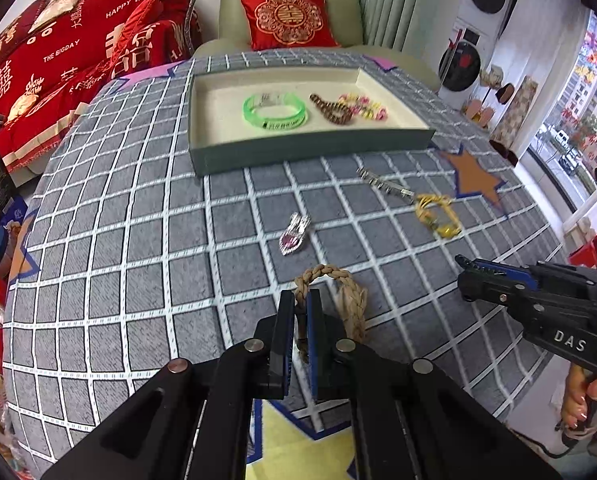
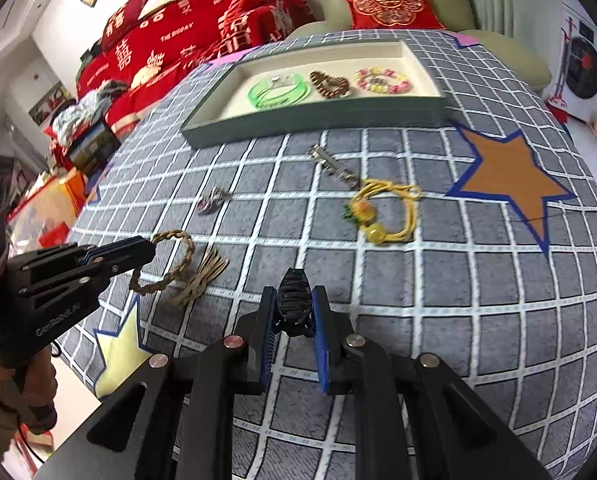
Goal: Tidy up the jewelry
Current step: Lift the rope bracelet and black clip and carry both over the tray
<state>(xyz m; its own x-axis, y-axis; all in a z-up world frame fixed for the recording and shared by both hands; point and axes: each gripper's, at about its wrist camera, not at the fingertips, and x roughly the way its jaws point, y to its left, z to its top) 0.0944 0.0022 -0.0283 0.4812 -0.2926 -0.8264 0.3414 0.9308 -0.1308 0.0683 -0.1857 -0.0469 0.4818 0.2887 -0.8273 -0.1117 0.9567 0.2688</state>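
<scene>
We hold two black grippers over a table covered in a grey checked cloth. Our landmark is the tray, a shallow grey box at the far side of the cloth.

Inside the tray lie a green bangle, a brown bead bracelet and a pink and yellow bead bracelet, side by side.

Just in front of the tray, on the cloth, rests a silver clip, with a yellow cord bracelet touching its near end. A silver and pink pendant sits further in front of the tray.

Well in front of the tray, our left gripper has its jaws closed on a braided rope bracelet, which still touches the cloth.

Our right gripper, to the right of that bracelet, has its jaws gripping a black claw clip between the blue pads.
</scene>
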